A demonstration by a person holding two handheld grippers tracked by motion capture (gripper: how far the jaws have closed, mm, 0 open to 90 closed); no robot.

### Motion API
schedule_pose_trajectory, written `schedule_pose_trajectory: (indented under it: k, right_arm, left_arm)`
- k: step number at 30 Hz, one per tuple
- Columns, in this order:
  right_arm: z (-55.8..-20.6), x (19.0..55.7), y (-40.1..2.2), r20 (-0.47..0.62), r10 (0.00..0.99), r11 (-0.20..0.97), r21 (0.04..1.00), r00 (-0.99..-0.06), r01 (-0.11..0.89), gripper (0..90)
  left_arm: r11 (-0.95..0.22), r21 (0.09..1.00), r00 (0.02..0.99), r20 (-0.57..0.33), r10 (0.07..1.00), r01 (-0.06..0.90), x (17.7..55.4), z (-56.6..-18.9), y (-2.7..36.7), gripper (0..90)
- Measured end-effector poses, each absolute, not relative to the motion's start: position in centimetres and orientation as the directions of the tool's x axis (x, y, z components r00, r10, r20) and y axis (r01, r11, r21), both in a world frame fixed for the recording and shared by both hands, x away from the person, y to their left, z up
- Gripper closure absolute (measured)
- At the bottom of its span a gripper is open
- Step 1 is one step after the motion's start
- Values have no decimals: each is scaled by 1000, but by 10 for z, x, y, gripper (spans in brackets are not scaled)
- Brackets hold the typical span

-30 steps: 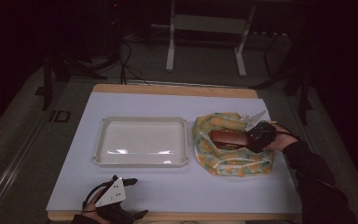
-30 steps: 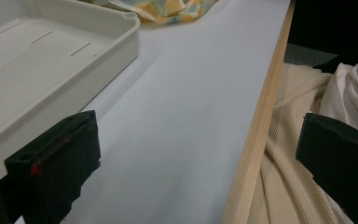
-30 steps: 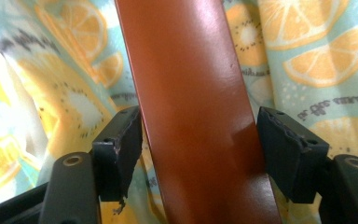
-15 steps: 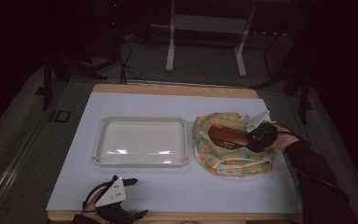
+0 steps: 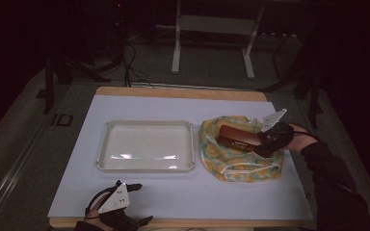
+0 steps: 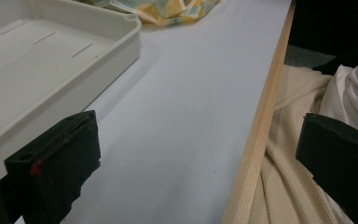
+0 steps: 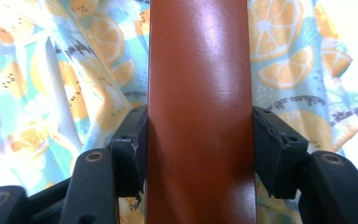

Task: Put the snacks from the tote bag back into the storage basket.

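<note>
Both tools are black with blocky jaws; the left tool (image 5: pixel 118 202) carries a grey three-cornered plate, as does the right tool (image 5: pixel 272 134). The right sleeve (image 5: pixel 335 185) is dark.

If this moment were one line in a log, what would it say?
right gripper: shut on brown box over fruit-print cloth | left gripper: open, idle | tray: empty

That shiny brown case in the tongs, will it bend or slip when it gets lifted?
The brown case probably stays stiff: its edges run straight beyond the right tongs. Its glossy surface may be slippery, though the jaws press both sides. It likely won't roll, being flat-faced; the fruit-print cloth beneath looks floppy.
</note>
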State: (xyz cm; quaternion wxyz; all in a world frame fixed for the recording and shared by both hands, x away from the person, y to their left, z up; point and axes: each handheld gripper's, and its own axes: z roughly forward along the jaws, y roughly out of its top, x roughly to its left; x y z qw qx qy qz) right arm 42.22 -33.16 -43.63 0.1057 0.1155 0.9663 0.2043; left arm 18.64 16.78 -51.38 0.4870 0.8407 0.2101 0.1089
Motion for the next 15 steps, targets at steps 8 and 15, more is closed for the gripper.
schedule_pose_trajectory:
  k: [8, 15]
  right_arm:
    - [-420, 420, -334, -162, 277, 886, 426, -947, 186, 429]
    - [-402, 418, -332, -175, 274, 886, 428, -946, 177, 430]
  left_arm:
    - [-437, 865, 890, -23, 456, 246, 186, -514, 167, 0]
    - [-440, 864, 892, -22, 452, 245, 186, -514, 167, 0]
